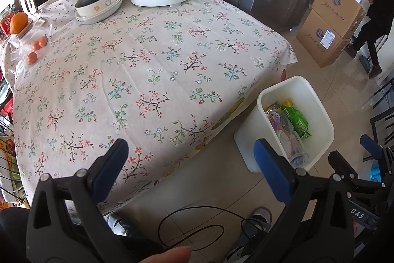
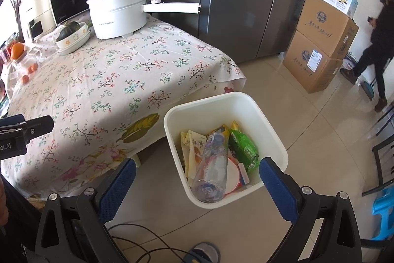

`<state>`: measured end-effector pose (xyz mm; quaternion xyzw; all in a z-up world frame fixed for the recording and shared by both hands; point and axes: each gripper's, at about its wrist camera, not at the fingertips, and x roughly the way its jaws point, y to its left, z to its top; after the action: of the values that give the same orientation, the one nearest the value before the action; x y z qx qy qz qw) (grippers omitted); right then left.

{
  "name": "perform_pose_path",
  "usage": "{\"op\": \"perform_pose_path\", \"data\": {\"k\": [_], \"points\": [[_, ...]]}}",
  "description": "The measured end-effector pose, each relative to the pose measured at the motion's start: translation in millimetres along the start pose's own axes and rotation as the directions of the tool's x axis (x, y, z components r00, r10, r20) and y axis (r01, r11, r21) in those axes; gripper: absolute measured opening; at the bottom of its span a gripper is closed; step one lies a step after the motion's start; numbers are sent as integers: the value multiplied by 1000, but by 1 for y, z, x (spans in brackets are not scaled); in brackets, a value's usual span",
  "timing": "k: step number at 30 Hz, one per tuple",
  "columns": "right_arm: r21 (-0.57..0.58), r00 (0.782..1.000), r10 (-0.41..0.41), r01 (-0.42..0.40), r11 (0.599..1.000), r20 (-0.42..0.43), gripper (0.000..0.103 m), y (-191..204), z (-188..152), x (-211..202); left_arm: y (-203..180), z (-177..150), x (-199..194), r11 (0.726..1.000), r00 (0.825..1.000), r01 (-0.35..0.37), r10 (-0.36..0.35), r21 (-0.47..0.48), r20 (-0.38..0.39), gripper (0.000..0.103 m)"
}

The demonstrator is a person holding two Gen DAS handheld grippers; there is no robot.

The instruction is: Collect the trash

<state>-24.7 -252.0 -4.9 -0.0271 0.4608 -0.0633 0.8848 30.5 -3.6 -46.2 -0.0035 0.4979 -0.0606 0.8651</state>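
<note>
While both hand-held grippers gape empty, white bin (image 2: 270, 139) holds bottle (image 2: 211, 164), wrappers.

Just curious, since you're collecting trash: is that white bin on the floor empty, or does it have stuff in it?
Partly filled. The white bin holds a clear plastic bottle, a green wrapper and yellowish packets.

White plastic bin (image 2: 270, 139) smooth; tablecloth (image 1: 160, 53) matt floral fabric; fridge (image 2: 246, 4) brushed metal

Left tongs (image 1: 190, 152) and right tongs (image 2: 197, 170) (both spread, unladen)
</note>
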Motion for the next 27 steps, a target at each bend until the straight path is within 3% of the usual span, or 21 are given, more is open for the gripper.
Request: {"op": "perform_pose_path", "data": {"k": [27], "points": [[-15,1000,15,-15,1000,-11,101,3,-1,1,2,-1,5,1000,1000,-20,20,-4,-16,101]]}}
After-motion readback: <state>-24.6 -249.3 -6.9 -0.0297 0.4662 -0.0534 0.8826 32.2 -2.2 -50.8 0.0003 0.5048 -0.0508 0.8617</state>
